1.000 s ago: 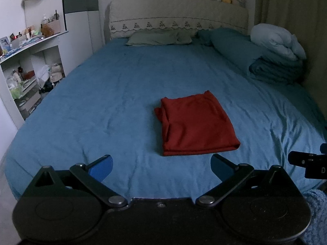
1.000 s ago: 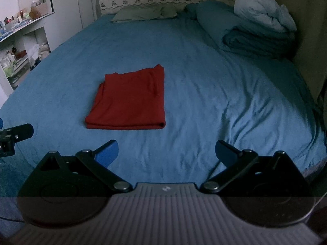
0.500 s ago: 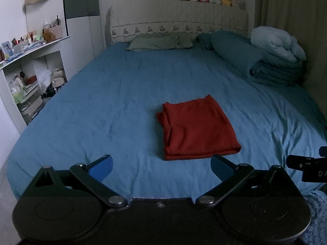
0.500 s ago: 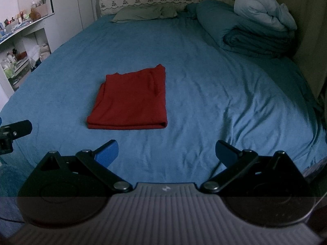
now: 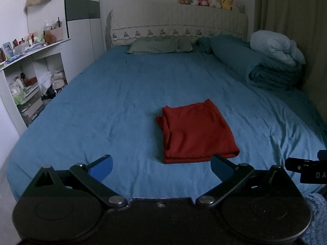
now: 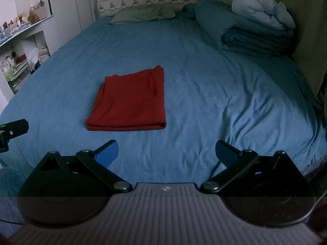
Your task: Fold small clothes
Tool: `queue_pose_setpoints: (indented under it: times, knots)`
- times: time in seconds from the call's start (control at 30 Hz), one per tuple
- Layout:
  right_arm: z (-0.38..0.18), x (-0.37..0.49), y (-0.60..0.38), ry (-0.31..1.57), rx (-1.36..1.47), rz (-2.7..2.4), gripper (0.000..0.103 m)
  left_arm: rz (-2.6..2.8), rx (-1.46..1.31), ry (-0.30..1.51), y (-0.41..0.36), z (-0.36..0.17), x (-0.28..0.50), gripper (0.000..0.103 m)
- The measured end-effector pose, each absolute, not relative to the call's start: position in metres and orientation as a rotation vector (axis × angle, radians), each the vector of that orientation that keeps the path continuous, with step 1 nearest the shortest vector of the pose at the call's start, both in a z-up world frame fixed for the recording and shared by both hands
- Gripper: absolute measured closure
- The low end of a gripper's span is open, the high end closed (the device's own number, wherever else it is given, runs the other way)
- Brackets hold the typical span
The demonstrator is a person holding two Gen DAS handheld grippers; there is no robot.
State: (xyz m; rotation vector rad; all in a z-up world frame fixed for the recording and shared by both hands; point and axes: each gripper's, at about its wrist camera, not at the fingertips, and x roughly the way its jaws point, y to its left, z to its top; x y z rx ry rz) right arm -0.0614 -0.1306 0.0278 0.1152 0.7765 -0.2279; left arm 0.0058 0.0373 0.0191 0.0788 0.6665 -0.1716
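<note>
Both grippers, left point(image 5: 161, 166) and right point(image 6: 166, 151), hang wide open and empty, short of the folded red garment point(image 6: 130, 102). Judged complete; any tidy-up should press its loose left-side layers point(image 5: 163, 122) flat on the bed sheet point(image 5: 122, 102) without dragging.

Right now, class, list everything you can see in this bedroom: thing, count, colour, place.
folded garment: one, red, middle of bed
bed sheet: one, blue, covering bed
pillow: one, grey-green, at headboard
folded bedding: one pile, teal with pale blue on top, far right of bed
plush toys: several, mixed colours, atop headboard
shelf unit: one, white, cluttered, left of bed
left hand-held gripper: black, blue pads, open, empty
right hand-held gripper: black, blue pads, open, empty
</note>
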Motion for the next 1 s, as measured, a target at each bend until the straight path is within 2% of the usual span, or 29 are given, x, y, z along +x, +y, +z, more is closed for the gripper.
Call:
queue_pose_setpoints:
  times: [1.0]
  knots:
    - [0.0298,-0.0641,-0.1289,0.777,0.12,-0.226,0.0,-0.175,0.068,0.654,0.0359,0.0238,0.0047,0.0]
